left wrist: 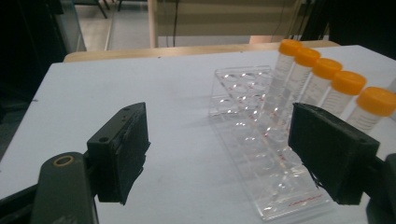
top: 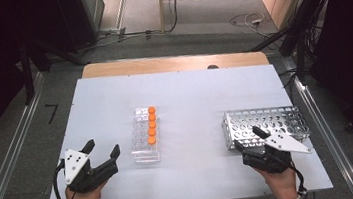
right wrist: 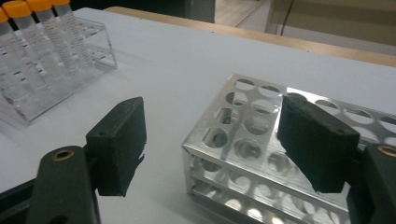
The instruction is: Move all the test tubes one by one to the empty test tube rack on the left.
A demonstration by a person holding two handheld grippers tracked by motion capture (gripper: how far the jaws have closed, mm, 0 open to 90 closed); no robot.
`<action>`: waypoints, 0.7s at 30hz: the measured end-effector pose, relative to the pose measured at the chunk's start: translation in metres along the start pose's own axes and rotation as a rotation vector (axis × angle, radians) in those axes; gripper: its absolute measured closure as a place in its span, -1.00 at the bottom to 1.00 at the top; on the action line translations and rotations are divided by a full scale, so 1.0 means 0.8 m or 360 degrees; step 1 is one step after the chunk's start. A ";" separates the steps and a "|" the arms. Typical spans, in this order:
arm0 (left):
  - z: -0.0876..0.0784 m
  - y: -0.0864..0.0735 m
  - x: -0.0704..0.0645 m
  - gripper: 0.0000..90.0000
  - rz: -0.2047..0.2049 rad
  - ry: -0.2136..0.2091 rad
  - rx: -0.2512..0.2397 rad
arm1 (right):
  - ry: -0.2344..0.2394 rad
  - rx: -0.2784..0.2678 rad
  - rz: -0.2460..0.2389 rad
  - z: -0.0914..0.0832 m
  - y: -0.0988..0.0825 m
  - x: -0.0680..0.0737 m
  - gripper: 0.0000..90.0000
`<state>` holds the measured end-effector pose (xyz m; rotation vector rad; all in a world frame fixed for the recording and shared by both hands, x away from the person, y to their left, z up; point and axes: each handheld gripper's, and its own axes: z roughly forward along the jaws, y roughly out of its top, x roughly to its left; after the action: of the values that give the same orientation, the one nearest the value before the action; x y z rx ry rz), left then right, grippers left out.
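At mid-tabletop [top: 189, 93], five orange-capped tubes [top: 152, 125] stand in a clear rack [top: 146, 150]: light, slick, probably brittle; best pinched below the cap. Both the left hand-held gripper [top: 102, 150] and right hand-held gripper [right wrist: 210, 135] gape empty.

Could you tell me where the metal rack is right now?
In the high view, the metal rack sits on the table's right side, just ahead of the right gripper.
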<state>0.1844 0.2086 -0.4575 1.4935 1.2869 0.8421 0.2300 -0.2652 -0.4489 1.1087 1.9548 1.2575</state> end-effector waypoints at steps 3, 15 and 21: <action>-0.002 -0.002 0.008 -0.59 -0.0013 0.0031 0.0005 | -0.0038 -0.0003 0.0025 -0.006 -0.003 -0.011 -0.50; -0.008 -0.012 0.037 -0.59 -0.0052 0.0146 0.0029 | -0.0167 -0.0001 0.0118 -0.029 -0.018 -0.048 -0.50; -0.011 -0.016 0.043 -0.59 -0.0048 0.0181 0.0033 | -0.0252 -0.0005 0.0164 -0.043 -0.027 -0.069 -0.50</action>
<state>0.1791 0.2437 -0.4701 1.4561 1.4022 0.9072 0.2229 -0.3329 -0.4539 1.2813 1.7976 1.1863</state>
